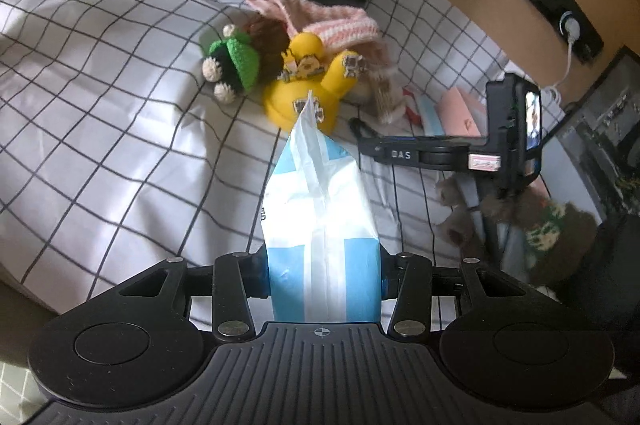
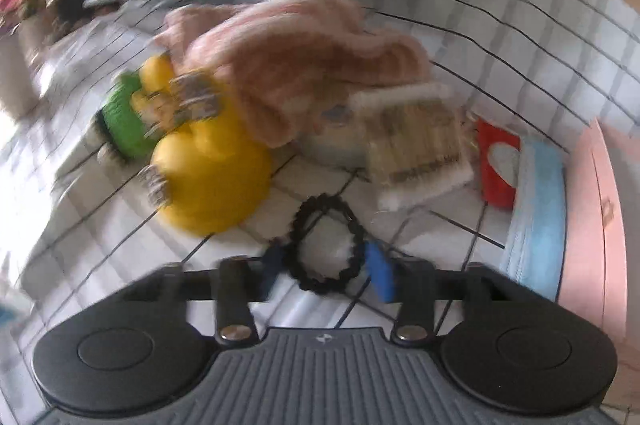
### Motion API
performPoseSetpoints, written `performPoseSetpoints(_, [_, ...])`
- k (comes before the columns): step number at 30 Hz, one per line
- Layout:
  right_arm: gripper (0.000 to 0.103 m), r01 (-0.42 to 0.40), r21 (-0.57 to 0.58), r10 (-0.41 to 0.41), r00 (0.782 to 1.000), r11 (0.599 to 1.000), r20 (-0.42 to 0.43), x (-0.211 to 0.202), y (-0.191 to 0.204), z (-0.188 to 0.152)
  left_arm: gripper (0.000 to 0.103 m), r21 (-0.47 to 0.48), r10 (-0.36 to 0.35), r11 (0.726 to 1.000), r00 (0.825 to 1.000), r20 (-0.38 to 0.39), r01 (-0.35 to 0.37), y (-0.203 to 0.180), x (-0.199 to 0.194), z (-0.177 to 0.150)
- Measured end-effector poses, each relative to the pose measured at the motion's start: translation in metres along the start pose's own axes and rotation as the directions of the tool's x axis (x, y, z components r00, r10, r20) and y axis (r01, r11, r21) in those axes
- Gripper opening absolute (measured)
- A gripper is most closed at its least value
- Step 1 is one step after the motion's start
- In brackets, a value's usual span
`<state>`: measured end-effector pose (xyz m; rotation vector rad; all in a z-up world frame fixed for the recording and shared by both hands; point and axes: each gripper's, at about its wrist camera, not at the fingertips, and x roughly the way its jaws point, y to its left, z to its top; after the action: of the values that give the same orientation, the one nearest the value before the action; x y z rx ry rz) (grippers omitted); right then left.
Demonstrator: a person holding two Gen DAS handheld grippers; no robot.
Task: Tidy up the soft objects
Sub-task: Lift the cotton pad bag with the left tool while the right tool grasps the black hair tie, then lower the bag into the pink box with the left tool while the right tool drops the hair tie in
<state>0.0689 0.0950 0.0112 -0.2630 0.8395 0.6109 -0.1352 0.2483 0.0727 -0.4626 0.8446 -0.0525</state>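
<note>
Currently: L gripper (image 1: 324, 277) level, fwd over checked sheet (image 1: 100, 105), clamped on blue-white packet (image 1: 320, 217); R gripper (image 2: 326, 275) low, fingers apart astride black hair tie (image 2: 326, 245); yellow plush (image 2: 208, 161) beyond.

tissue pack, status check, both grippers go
Left gripper shut on tissue pack. Right gripper open around black hair tie. Yellow plush ahead.

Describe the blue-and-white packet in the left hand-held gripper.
The packet is a soft, crinkly plastic pack, light blue with white bands crossing along its middle seam. The left hand-held gripper clamps its wide end; its body rises away, tapering to a pinched tip that overlaps the yellow plush toy in view.
</note>
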Motion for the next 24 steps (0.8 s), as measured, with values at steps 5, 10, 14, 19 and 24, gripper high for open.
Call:
performPoseSetpoints(5, [0.014, -0.071, -0.060, 0.070, 0.997, 0.996, -0.020, -0.043, 0.015, -0.010, 0.048, 0.088, -0.050, 0.995, 0.997, -0.057, 0.055, -0.021, 0.013, 0.003])
performPoseSetpoints(10, [0.014, -0.025, 0.004, 0.025, 0.997, 1.000, 0.076, -0.134, -0.012, -0.034, 0.048, 0.178, -0.215, 0.955, 0.966, -0.146, 0.239, -0.070, 0.031, 0.016])
performPoseSetpoints(14, [0.014, 0.113, 0.063, -0.120, 0.984, 0.992, 0.133, -0.200, -0.046, -0.068, 0.048, 0.298, -0.327, 0.879, 0.925, -0.191, 0.372, -0.125, 0.040, 0.042])
performPoseSetpoints(19, [0.014, 0.266, 0.129, -0.282, 0.951, 0.955, 0.124, -0.250, -0.081, -0.122, 0.049, 0.373, -0.405, 0.822, 0.902, -0.149, 0.431, -0.199, 0.067, 0.095])
performPoseSetpoints(24, [0.014, 0.277, 0.242, -0.310, 0.944, 0.930, 0.110, -0.265, -0.108, -0.158, 0.054, 0.335, -0.439, 0.832, 0.894, -0.092, 0.443, -0.265, 0.143, 0.140])
